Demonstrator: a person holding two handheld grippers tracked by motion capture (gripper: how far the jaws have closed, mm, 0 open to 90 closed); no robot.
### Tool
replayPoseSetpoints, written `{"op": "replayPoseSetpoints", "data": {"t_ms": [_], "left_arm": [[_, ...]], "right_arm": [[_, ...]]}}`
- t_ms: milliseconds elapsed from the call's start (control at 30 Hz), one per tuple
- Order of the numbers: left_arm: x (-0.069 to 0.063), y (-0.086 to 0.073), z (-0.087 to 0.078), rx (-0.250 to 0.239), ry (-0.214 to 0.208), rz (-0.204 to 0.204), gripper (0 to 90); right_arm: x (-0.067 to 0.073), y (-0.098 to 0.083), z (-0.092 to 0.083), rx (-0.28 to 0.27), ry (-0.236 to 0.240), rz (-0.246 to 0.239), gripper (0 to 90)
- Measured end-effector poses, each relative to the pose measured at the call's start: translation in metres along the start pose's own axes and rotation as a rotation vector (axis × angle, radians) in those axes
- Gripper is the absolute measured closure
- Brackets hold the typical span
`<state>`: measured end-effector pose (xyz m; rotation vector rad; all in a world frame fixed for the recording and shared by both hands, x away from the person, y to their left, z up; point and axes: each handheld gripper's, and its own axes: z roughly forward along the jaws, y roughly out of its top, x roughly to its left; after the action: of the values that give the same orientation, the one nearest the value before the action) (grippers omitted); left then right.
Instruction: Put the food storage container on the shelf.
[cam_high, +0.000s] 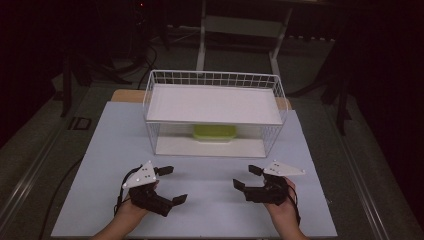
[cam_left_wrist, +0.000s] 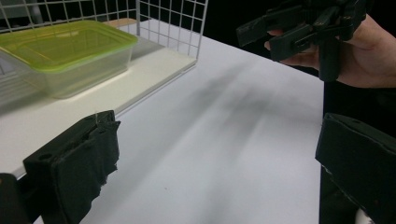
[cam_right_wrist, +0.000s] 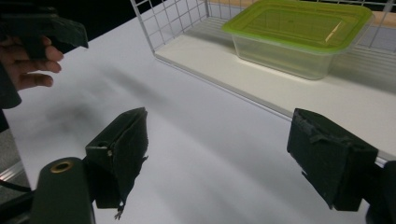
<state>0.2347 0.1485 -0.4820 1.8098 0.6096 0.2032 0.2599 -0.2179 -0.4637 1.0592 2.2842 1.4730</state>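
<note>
A clear box with a green lid sits inside a white wire basket near the table's far edge. Near the front edge, the left gripper and right gripper rest empty, jaws wide apart.

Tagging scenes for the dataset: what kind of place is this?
Probably a lab or data-collection workspace, not a home. A white table stands in a dark room, with a white wire rack holding a green-lidded container, and cables and metal stands behind it.
</note>
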Motion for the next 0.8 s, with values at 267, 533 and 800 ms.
{"op": "replayPoseSetpoints", "data": {"t_ms": [267, 533, 800], "left_arm": [[-0.004, -0.006, 0.003, -0.002, -0.006, 0.0, 0.1], [-0.003, -0.01, 0.005, -0.006, -0.006, 0.006, 0.1], [0.0, -0.018, 0.008, 0.003, -0.013, -0.008, 0.1]], "right_arm": [[0.002, -0.012, -0.009, 0.01, 0.023, -0.019, 20.1], [-0.003, -0.025, -0.005, 0.018, 0.016, -0.083, 19.4], [-0.004, -0.027, 0.0, 0.039, 0.016, -0.09, 19.5]]}}
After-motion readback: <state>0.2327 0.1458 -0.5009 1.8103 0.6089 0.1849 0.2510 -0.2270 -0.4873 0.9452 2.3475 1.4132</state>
